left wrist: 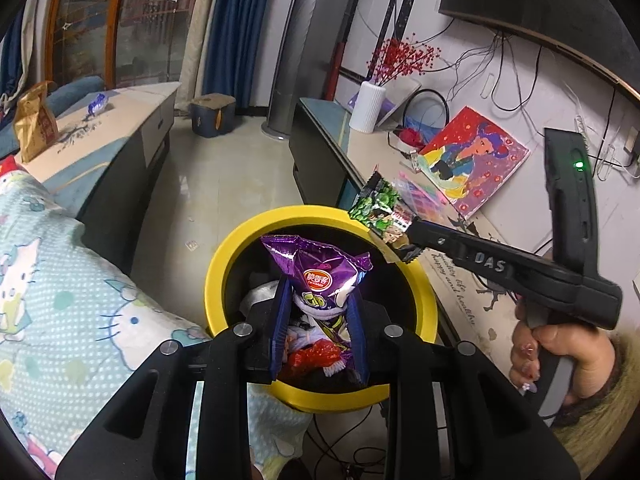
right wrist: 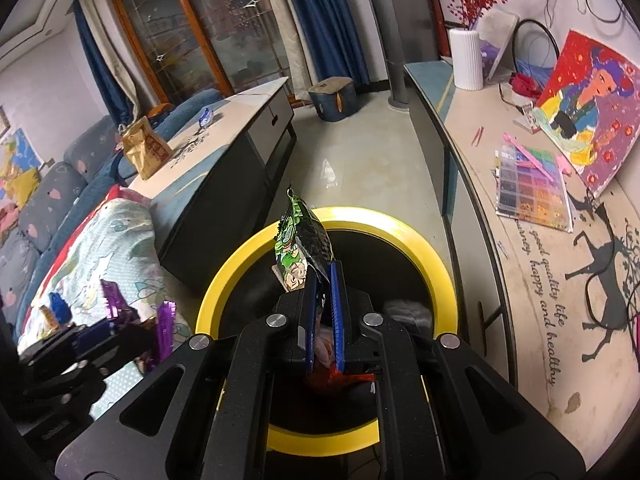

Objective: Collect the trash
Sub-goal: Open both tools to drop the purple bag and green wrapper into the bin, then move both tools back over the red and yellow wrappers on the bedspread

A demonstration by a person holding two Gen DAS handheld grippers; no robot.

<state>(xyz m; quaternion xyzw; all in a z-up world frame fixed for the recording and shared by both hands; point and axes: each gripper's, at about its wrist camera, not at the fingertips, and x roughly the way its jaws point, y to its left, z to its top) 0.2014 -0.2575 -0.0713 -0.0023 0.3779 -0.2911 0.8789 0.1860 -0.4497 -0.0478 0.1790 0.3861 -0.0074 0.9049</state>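
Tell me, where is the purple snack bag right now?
The purple snack bag is pinched in the left gripper, right above the yellow-rimmed trash bin, in the middle of the left wrist view.

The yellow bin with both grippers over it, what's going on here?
A person is collecting trash with two handheld grippers. The left gripper is shut on a purple snack bag, held over the yellow-rimmed bin, which already holds wrappers. The right gripper is shut on a green snack wrapper, also above the bin's opening. Neither piece has been dropped yet. A brown paper bag sits on the table behind.
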